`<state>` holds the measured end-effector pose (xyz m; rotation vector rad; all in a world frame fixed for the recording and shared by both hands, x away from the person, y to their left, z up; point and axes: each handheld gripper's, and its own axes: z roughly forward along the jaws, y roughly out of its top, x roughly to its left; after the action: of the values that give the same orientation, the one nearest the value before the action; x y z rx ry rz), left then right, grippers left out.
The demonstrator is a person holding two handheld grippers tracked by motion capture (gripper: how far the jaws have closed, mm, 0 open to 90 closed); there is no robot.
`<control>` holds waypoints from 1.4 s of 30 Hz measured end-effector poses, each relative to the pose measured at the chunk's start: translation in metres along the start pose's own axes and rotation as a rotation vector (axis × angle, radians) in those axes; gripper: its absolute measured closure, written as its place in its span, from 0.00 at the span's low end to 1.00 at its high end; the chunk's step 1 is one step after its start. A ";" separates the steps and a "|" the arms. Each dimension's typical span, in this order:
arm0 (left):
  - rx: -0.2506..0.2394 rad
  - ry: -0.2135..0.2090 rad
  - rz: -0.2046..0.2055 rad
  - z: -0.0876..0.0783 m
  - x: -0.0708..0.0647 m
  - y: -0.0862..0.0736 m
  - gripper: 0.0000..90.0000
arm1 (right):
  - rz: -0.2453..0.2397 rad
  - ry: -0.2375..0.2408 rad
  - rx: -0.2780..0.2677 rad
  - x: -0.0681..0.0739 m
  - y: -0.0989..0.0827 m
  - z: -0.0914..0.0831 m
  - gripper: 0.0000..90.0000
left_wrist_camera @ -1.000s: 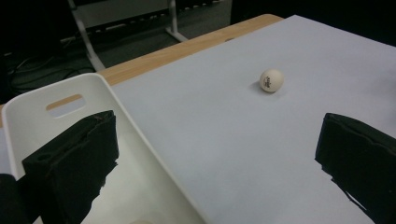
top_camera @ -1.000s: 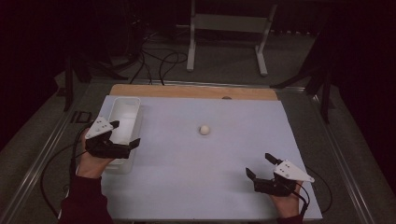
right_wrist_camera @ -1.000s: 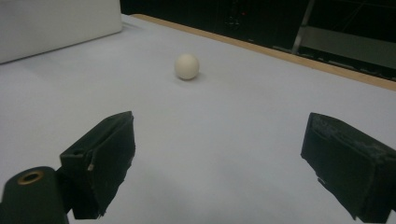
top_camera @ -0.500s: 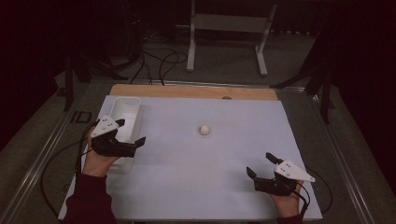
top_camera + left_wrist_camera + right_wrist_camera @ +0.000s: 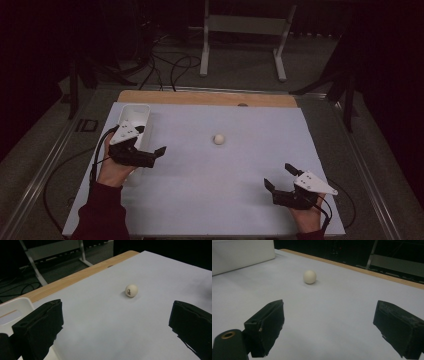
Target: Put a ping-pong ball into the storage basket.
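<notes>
High view: left gripper (image 5: 150, 154) has come away from the white bin (image 5: 134, 116) toward the table-tennis ball (image 5: 218, 139) alone mid-sheet — likely the start of a reach; right gripper (image 5: 280, 181) stays parked near the front edge. Left gripper view: jaws wide apart, nothing held, ball (image 5: 131, 290) ahead with a small dark logo, unreadable. Right gripper view: jaws wide, empty — ball (image 5: 309, 276) well ahead.

Dim room, dark beyond the surface (image 5: 225, 200). Grey floor (image 5: 240, 65) with black cables (image 5: 165, 70) and a pale metal stand (image 5: 245, 30); walls too dark to tell.
</notes>
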<state>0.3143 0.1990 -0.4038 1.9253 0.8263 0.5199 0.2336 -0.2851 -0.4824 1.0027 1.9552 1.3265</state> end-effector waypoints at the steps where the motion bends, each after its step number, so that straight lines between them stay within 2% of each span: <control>1: 0.002 -0.004 0.003 0.001 -0.001 0.001 0.00 | -0.001 0.001 -0.001 0.000 0.000 0.000 0.11; 12: 0.030 -0.038 0.043 0.023 -0.016 0.016 0.00 | -0.003 -0.001 -0.001 0.000 0.001 0.000 0.11; 25: 0.012 -0.065 0.038 0.040 -0.023 0.026 0.00 | -0.006 0.000 -0.004 -0.001 0.001 0.000 0.11; 32: 0.013 -0.086 0.054 0.054 -0.028 0.032 0.00 | -0.006 0.001 -0.004 -0.001 0.001 0.000 0.11; 42: 0.001 -0.109 0.047 0.069 -0.032 0.038 0.00 | -0.003 0.000 -0.009 -0.002 0.002 -0.002 0.11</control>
<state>0.3501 0.1219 -0.4027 1.9596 0.7133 0.4379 0.2335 -0.2869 -0.4802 0.9954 1.9483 1.3328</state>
